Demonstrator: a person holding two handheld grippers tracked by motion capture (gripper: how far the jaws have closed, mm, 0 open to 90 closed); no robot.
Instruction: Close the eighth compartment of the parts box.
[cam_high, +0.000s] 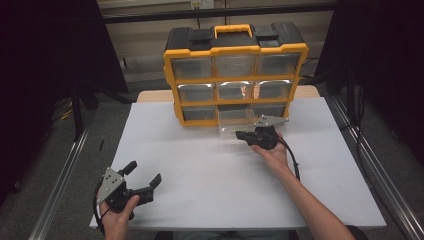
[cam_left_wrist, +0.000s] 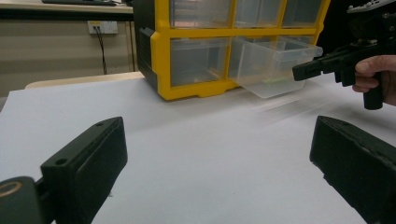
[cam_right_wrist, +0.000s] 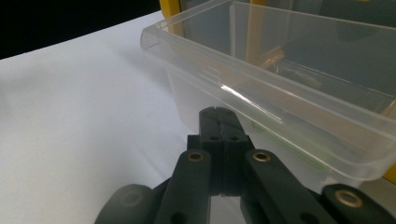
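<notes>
I've got the yellow-and-black drawer cabinet (cam_high: 235, 75) standing at the far edge of the white table (cam_high: 200, 170), and its clear drawer (cam_high: 236, 121) (bottom row, middle) is pulled partway out. My right gripper (cam_high: 241, 134) sits just at that drawer's front wall, jaws pressed together on nothing, while my left gripper (cam_high: 145, 176) waits near the front-left corner, jaws spread wide.

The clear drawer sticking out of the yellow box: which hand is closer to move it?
The right. Its tongs are shut with their tips at the front of the clear drawer. The left tongs hang open near the table's front edge, far from the yellow box.
</notes>
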